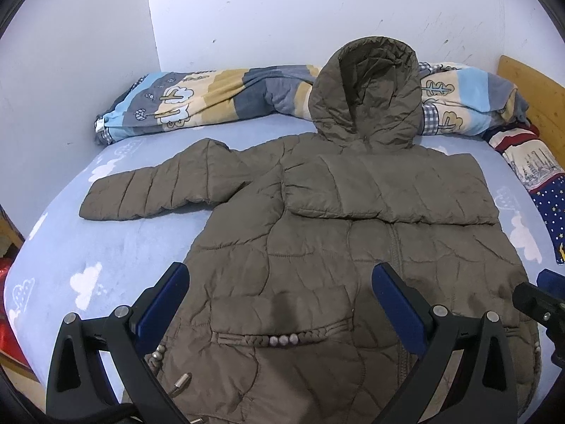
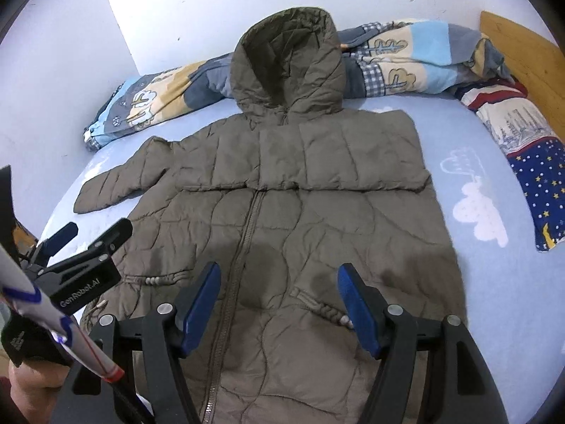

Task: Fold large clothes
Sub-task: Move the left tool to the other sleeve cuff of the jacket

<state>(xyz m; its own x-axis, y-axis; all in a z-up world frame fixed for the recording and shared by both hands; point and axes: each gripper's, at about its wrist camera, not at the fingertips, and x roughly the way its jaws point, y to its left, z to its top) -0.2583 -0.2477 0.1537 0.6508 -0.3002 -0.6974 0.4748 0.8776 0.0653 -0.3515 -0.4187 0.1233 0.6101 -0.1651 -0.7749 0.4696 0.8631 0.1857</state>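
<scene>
Jacket (image 1: 317, 247), one, flat on bed (image 1: 123, 247). Left gripper (image 1: 282, 296) and right gripper (image 2: 279, 293) hover above its hem, jaws wide, apparently empty. One rolled quilt (image 1: 212, 95) beyond hood.

We are in a bedroom of a home. A bed (image 1: 106, 247) fills our view, dressed in a pale blue sheet printed with white clouds. At twelve o'clock a rolled quilt (image 1: 219, 95) with cartoon trees lies against the plain white wall (image 1: 265, 10). At two o'clock we see a wooden headboard (image 1: 529, 84) and a star-patterned pillow (image 1: 551, 205). A hooded padded coat (image 1: 317, 247) lies spread on the bed.
</scene>
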